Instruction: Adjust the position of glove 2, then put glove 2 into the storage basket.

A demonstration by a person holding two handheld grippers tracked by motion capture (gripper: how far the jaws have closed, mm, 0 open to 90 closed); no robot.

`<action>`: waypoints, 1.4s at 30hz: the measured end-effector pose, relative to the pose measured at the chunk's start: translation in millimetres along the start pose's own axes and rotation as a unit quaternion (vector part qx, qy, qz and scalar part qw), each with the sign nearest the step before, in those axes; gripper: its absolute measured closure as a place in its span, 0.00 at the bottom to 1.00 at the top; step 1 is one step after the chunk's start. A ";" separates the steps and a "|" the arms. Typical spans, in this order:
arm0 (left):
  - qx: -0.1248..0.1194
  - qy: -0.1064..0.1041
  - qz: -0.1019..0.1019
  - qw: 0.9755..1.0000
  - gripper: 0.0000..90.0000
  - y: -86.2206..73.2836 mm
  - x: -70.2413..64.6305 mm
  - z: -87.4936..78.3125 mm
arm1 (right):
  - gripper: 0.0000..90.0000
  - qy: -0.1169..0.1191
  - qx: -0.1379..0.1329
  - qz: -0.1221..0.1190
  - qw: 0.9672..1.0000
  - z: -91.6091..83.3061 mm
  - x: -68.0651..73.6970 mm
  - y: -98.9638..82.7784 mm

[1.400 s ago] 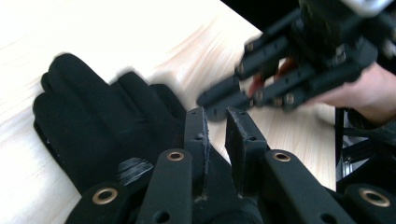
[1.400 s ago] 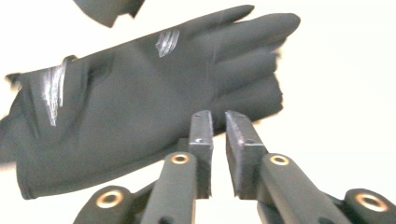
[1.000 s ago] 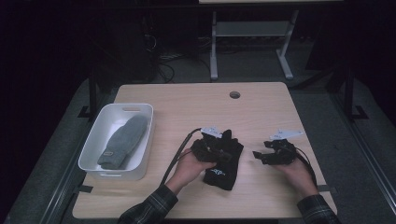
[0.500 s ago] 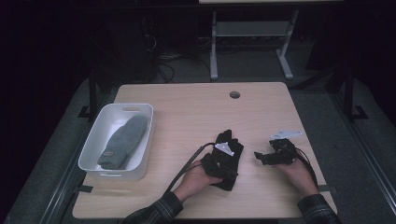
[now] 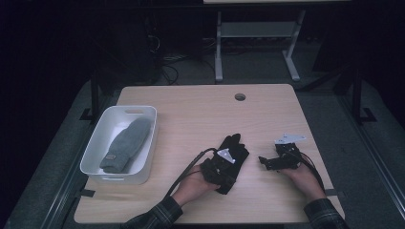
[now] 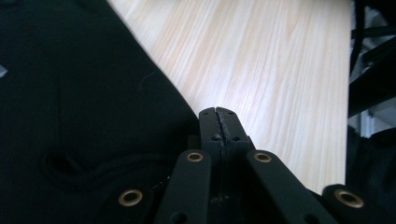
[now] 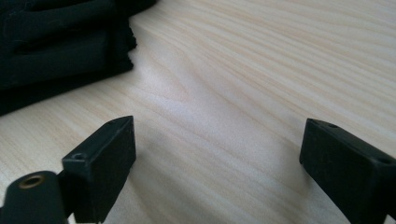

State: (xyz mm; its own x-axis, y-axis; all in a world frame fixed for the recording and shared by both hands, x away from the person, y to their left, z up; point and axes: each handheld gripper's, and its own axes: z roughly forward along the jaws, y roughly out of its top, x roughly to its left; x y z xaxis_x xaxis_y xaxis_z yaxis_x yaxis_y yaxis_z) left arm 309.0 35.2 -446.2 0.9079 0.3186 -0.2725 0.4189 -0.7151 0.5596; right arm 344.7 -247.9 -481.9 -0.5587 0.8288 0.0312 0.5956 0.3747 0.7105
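Note:
A black glove (image 5: 235, 145) lies on the wooden table (image 5: 200, 114), near the front and right of the middle. My left gripper (image 5: 224, 164) rests on top of it, jaws shut. In the left gripper view the left gripper (image 6: 218, 112) has its tips pressed together, the glove (image 6: 84, 102) lies just to their left, and no cloth shows between them. My right gripper (image 5: 264, 161) sits to the glove's right, pointing at it. In the right gripper view the right gripper (image 7: 217, 144) is open and has just been opening, with bare wood between its jaws and the glove (image 7: 56, 42) ahead at the left.
A white bin (image 5: 95, 157) stands at the table's left with a grey mitten (image 5: 125, 143) inside. A cable hole (image 5: 239, 97) is at the far middle. A table frame (image 5: 258, 33) stands on the floor beyond.
My left hand and gripper slid toward the near right over the black glove. My right gripper's jaws opened wider, and that hand stayed put.

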 end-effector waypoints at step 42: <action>-0.063 0.075 0.052 0.994 0.26 -1.1 39.1 -53.7 | 0.10 0.003 -0.004 0.000 1.000 1.3 1.4 -0.4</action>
State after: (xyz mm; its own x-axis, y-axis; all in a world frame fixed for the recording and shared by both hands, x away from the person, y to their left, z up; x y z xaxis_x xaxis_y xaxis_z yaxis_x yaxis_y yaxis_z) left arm 345.0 81.9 -415.4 0.9349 0.3424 -0.0933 0.3121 -0.6681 0.6755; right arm 344.4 -246.4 -483.1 -0.5623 0.8262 0.0362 0.5915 0.3712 0.7158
